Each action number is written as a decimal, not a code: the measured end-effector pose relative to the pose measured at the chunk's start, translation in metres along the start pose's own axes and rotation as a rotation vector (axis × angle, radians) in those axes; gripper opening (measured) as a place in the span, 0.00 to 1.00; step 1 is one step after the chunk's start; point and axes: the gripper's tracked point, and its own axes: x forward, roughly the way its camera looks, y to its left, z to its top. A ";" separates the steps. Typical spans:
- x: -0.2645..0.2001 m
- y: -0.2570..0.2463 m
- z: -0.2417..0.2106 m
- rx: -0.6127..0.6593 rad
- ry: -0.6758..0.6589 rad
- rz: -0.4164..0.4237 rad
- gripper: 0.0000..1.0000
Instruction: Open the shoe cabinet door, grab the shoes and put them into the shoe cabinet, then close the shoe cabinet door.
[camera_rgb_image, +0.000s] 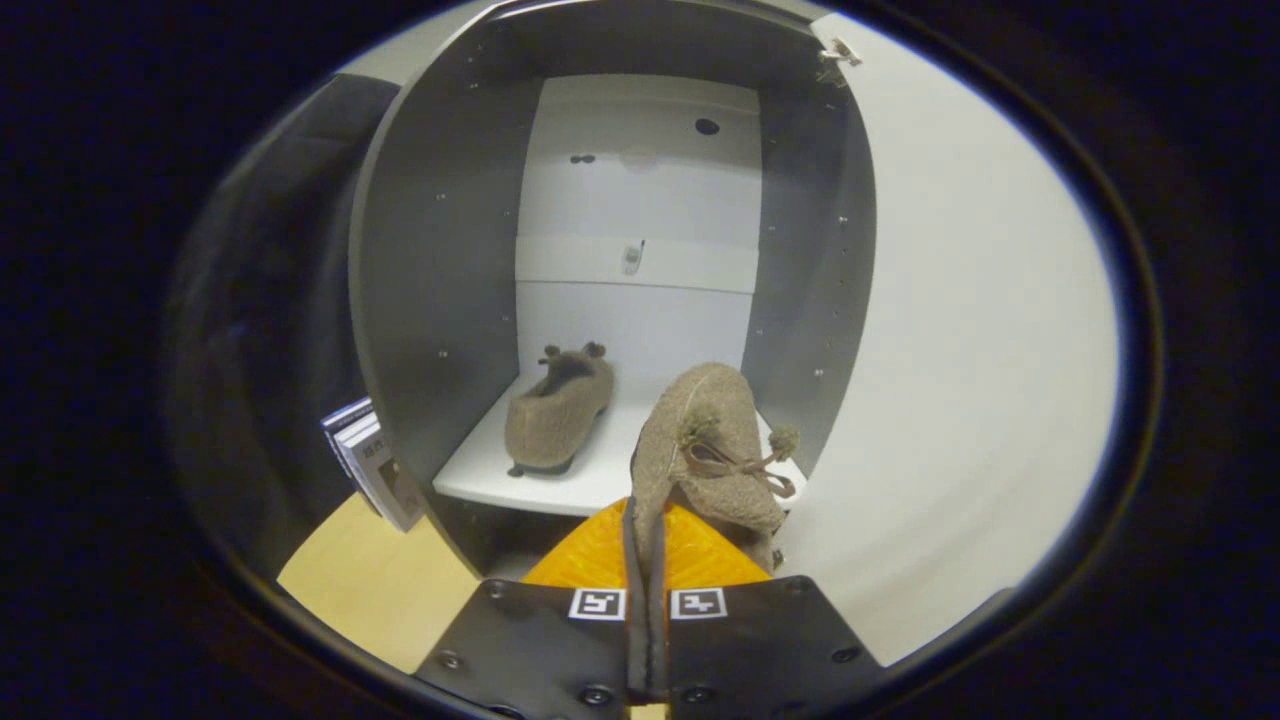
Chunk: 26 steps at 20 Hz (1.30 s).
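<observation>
The shoe cabinet (440, 300) stands open ahead, grey side walls and a white back panel. Its white door (960, 340) is swung out to the right of the fingers. One tan fuzzy shoe (558, 410) rests on the white shelf (500, 480), toward the left wall, heel toward me. My gripper (647, 520) is shut on the second tan shoe (715, 450), pinching its thin heel edge between both fingers. That shoe, with pom-pom laces, hangs over the shelf's front right part, just ahead of the fingers.
A stack of booklets or boxes (370, 460) leans against the cabinet's left outer wall, on the light wooden floor (370, 580). A higher white shelf edge with a small fitting (632, 260) crosses the back of the cabinet.
</observation>
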 end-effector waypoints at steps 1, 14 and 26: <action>0.008 0.000 0.007 -0.004 -0.007 0.001 0.02; 0.120 -0.009 0.039 -0.039 0.012 -0.019 0.02; 0.172 -0.012 0.041 0.008 0.035 -0.026 0.02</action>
